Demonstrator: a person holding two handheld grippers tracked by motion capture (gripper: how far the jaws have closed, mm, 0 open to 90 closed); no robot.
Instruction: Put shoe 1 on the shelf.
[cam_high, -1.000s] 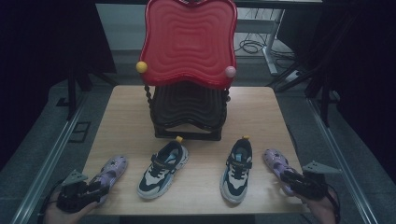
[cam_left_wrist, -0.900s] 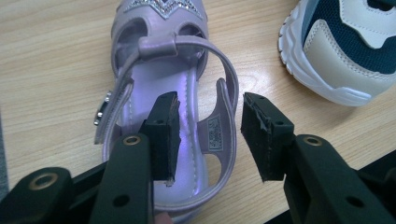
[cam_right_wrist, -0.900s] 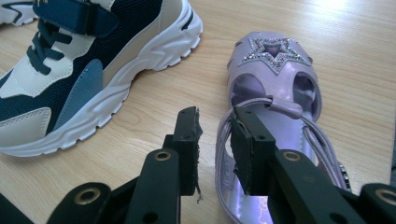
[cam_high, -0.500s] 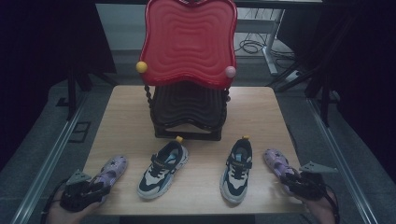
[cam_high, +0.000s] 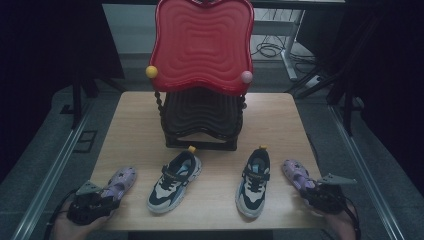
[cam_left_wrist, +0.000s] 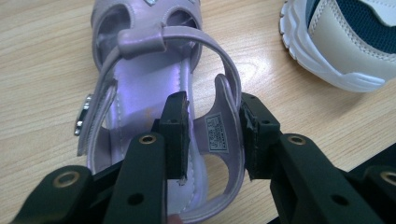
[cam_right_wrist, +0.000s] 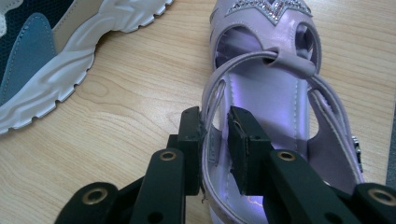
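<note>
While nothing has actually left the table (cam_high: 135, 115) yet, both ends of the job look like they're at the grab stage. Far left, the left gripper (cam_left_wrist: 212, 135) has its jaws straddling the heel wall of the left purple sandal (cam_left_wrist: 154, 93). One pad sits inside the shoe, the other is up against the outside of the heel, and there's a visible gap on the inner side. The jaws have just been closing with the heel wall between them, so I'd call it not quite pinched.

Moving right, the two sneakers sit untouched in the middle: the left sneaker (cam_high: 175, 181) and the right sneaker (cam_high: 254, 181), both in front of the black rack with the red tray (cam_high: 200, 45).

Far right, the right gripper (cam_right_wrist: 215, 149) has also just been closing. Its jaws are narrow on the side strap of the right purple sandal (cam_right_wrist: 275, 88), looks clamped. Both sandals lie flat at the near corners. Lifting and placing is all still to do.
</note>
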